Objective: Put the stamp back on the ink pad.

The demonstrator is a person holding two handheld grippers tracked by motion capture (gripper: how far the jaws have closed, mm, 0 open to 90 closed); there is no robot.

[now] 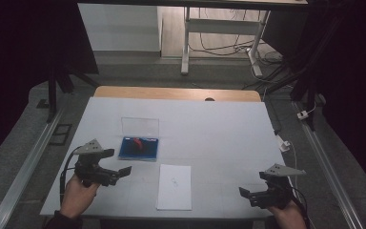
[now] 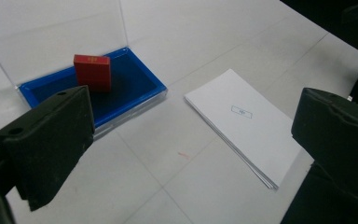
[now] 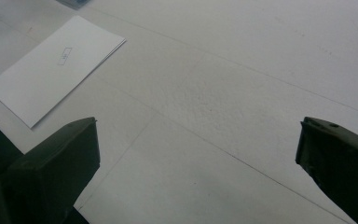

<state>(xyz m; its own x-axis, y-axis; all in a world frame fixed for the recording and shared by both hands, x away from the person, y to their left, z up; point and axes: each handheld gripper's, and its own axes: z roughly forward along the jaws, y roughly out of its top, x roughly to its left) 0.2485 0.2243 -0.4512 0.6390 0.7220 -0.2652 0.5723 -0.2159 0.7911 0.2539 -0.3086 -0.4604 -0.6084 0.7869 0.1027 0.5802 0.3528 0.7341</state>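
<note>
Left gripper (image 1: 116, 168), lower left of the high view: jaws spread wide, holding nothing. Right gripper (image 1: 248, 193), lower right: likewise. The red block (image 2: 92, 71) stands in the blue tray (image 2: 142, 86), left of centre; paper stack (image 1: 174, 186) nearby.

We look along our right claw (image 3: 198, 163), jaws spread wide over bare white bench (image 3: 242, 70) (nothing held between them). A stack of white paper (image 3: 56, 65) lies off at upper left, small printed mark showing.

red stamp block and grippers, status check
Left gripper open, empty. Right gripper open, empty. Red stamp block upright in blue tray, lid up. Paper stack between grippers.
</note>
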